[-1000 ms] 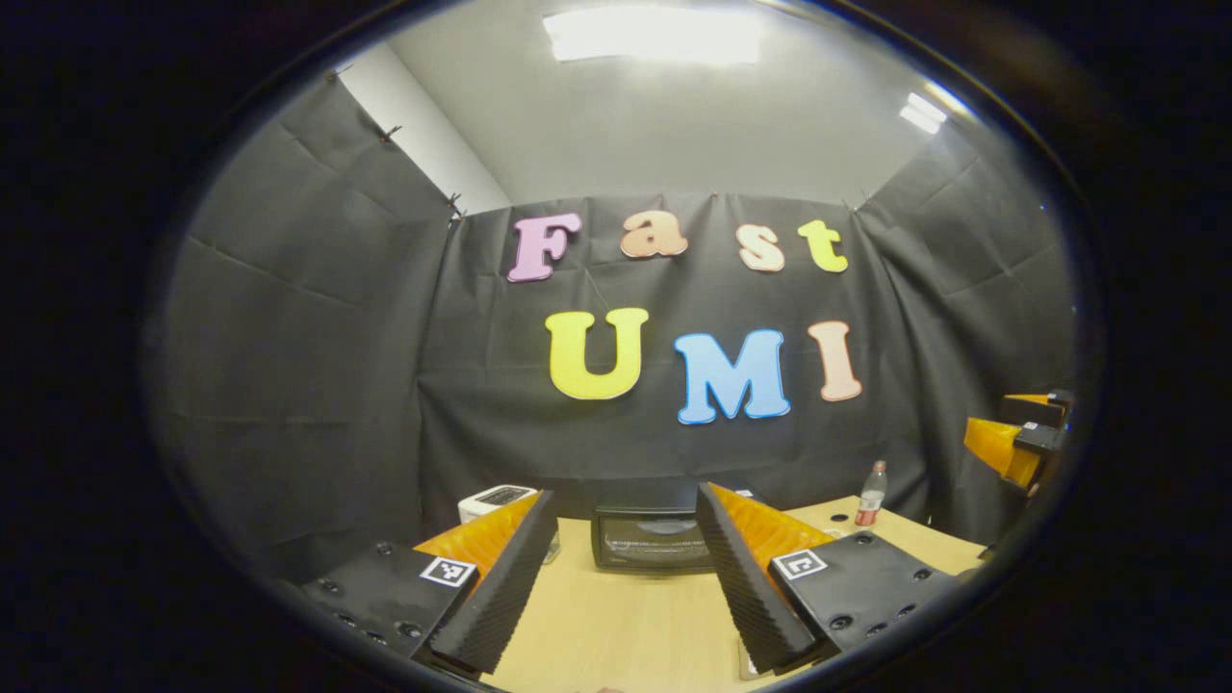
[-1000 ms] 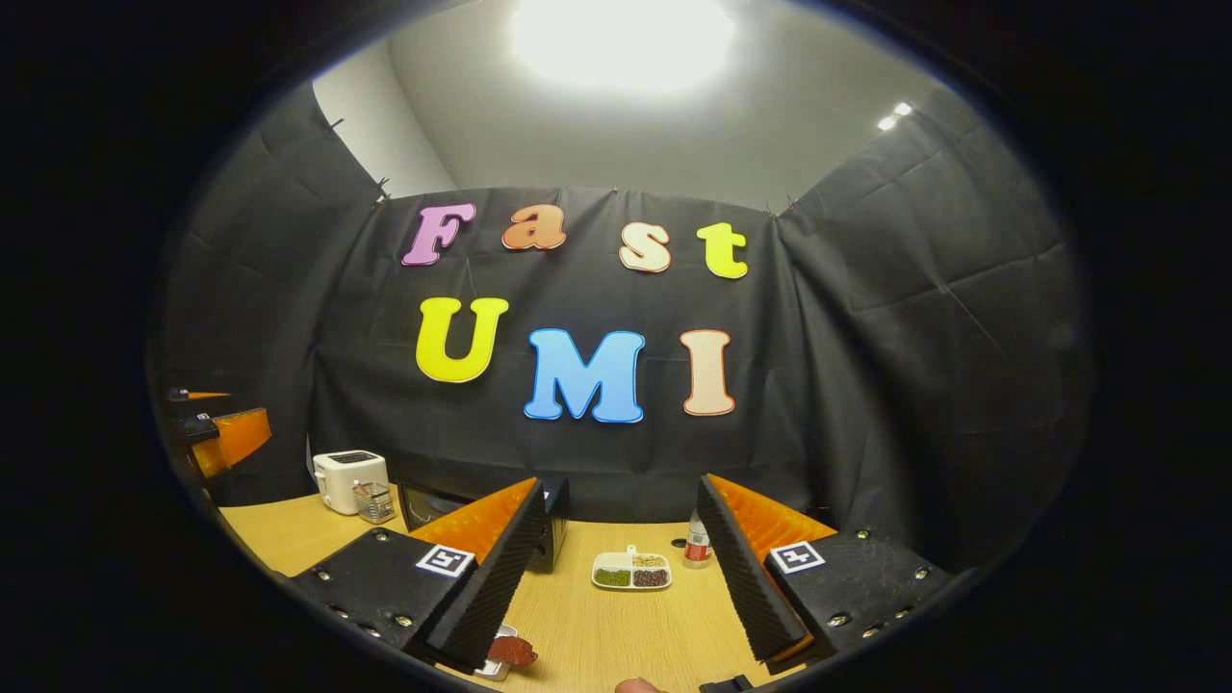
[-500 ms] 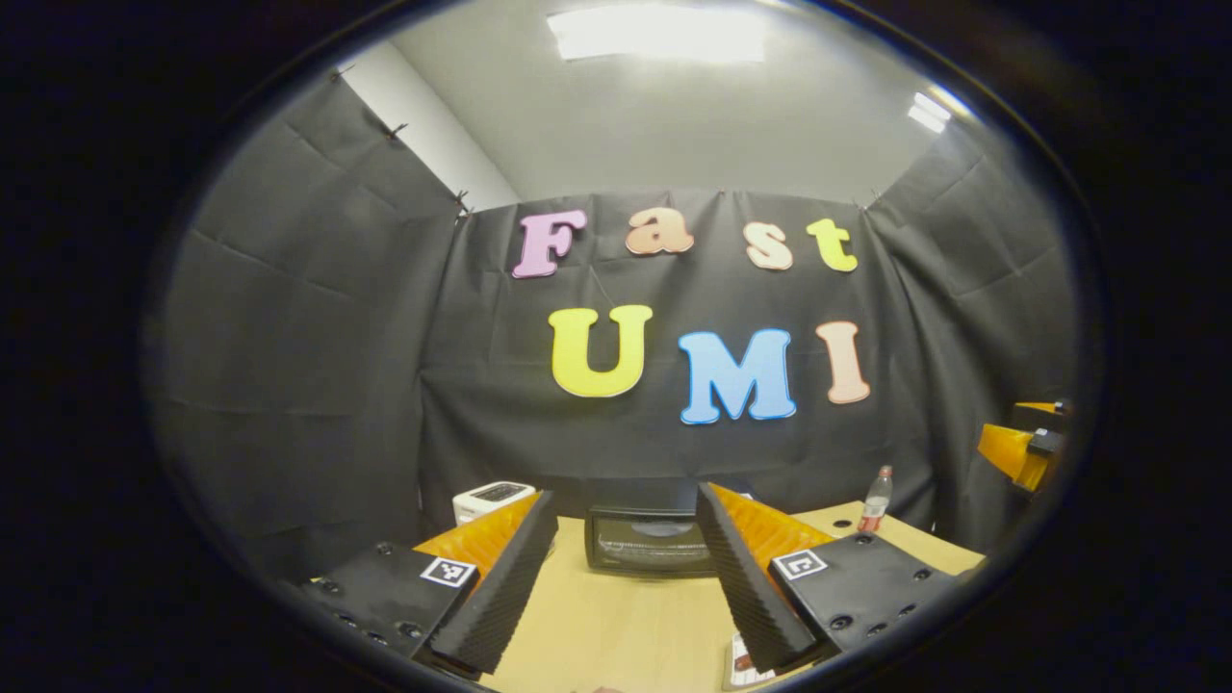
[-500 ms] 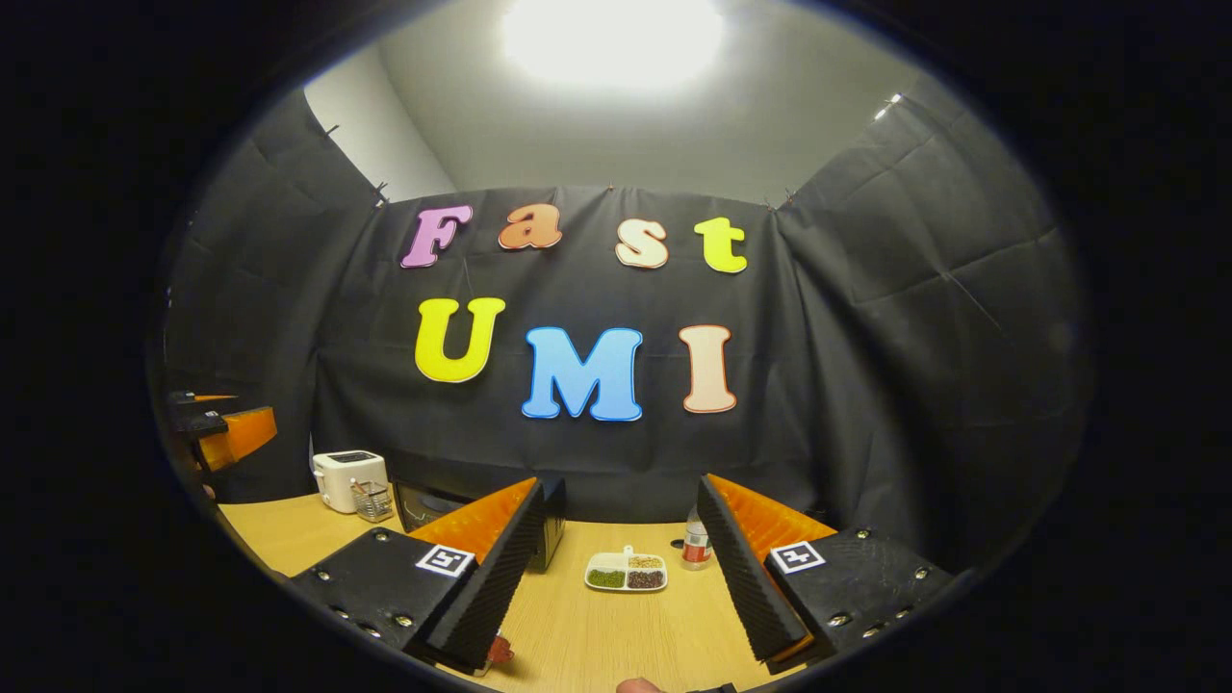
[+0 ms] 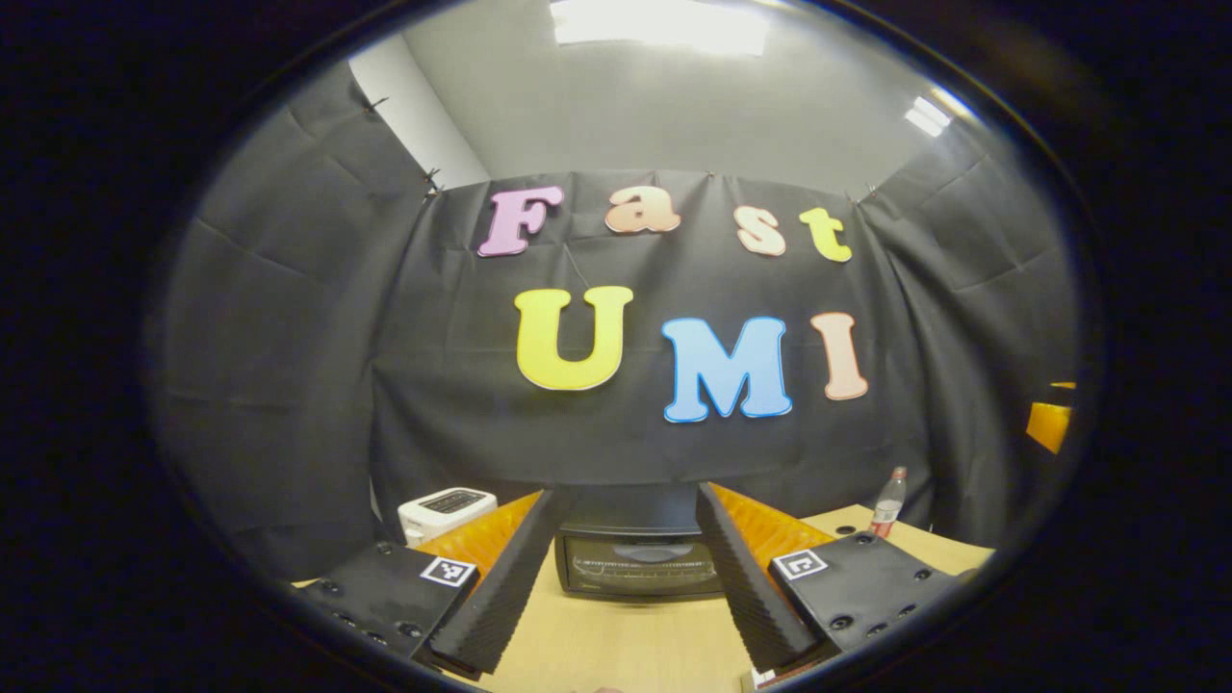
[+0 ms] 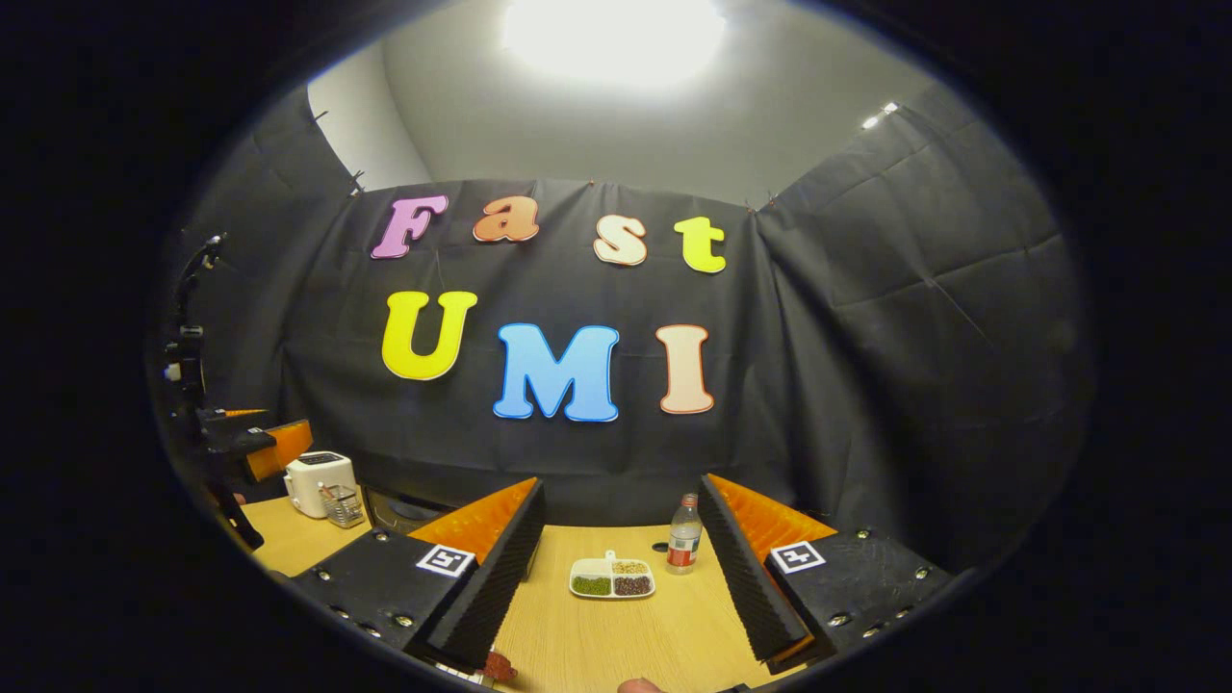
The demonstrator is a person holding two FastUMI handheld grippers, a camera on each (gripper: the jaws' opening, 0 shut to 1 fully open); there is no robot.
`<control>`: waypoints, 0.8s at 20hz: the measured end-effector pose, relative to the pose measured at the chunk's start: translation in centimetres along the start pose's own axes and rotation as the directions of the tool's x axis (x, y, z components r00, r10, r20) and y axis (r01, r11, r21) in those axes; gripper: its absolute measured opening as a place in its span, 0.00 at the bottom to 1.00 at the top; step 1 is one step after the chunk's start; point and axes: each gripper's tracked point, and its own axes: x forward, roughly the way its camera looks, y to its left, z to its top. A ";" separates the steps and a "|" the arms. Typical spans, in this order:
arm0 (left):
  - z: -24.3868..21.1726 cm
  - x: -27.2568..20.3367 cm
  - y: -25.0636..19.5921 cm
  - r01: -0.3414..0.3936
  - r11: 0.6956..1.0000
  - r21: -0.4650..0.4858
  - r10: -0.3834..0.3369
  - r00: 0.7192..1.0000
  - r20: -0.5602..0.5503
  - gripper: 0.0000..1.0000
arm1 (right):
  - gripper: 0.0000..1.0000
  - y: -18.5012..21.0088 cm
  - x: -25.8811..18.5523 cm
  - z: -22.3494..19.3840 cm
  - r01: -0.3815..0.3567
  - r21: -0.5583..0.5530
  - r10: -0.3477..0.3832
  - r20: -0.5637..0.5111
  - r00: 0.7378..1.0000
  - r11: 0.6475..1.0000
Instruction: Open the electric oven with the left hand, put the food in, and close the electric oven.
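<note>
Wooden table (image 5: 626,645): electric oven (image 5: 640,563), door closed, dead ahead between left gripper's (image 5: 616,568) spread fingers, not touching. Right gripper (image 6: 621,568) also spread, holding nothing, aimed at snack tray (image 6: 612,579).

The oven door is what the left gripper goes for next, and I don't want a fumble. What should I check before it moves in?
1. Oven door shut: ok.
2. Left gripper open: ok.
3. Oven lined up between its fingers: ok.
4. Table path to the oven free: ok.
5. Door handle located: cannot tell.
6. Right gripper open, holding nothing: ok.
</note>
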 end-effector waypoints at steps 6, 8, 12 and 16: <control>-4.7 9.5 -0.4 0.084 0.996 -0.009 -0.084 0.996 -0.035 0.96 | 0.96 1.5 1.9 -1.0 0.085 -0.021 -0.086 -0.027 0.996 0.996; -7.0 12.2 -0.9 0.110 0.994 -0.021 -0.111 0.992 -0.058 0.96 | 0.96 1.7 2.3 -1.4 0.112 -0.039 -0.114 -0.036 0.993 0.993; -11.5 17.2 -1.8 0.127 0.991 -0.030 -0.129 0.986 -0.109 0.95 | 0.96 1.9 2.7 -2.3 0.156 -0.066 -0.160 -0.060 0.985 0.986; -16.5 21.1 -2.4 0.126 0.992 0.003 -0.124 0.978 -0.165 0.93 | 0.96 1.8 2.8 -2.9 0.184 -0.092 -0.191 -0.084 0.978 0.979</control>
